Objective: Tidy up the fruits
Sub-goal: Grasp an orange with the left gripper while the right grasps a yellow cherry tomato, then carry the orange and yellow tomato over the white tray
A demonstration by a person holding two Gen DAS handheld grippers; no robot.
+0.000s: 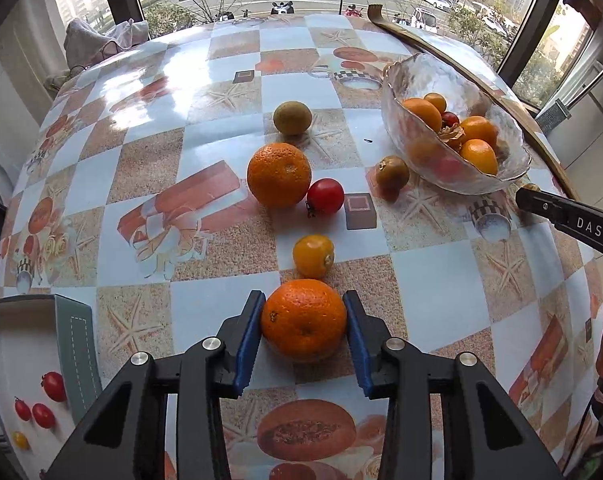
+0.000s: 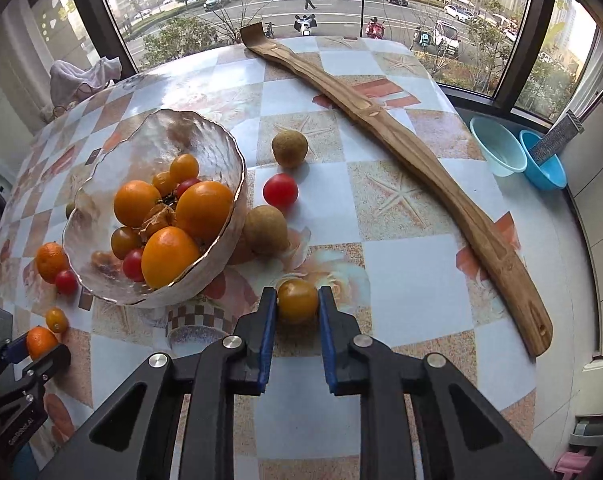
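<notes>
My left gripper is shut on an orange low over the table. Ahead of it lie a yellow tomato, a red tomato, a second orange, a green-brown fruit and a brownish tomato. The glass bowl at the right holds several oranges and tomatoes. My right gripper is shut on an amber tomato on the table, right of the bowl. A red tomato and two brown round fruits lie beyond it.
A long wooden back scratcher lies diagonally along the right of the table. A white tray with small tomatoes sits at the left table edge. Two blue basins stand off the table at right. Cloth lies at the far left corner.
</notes>
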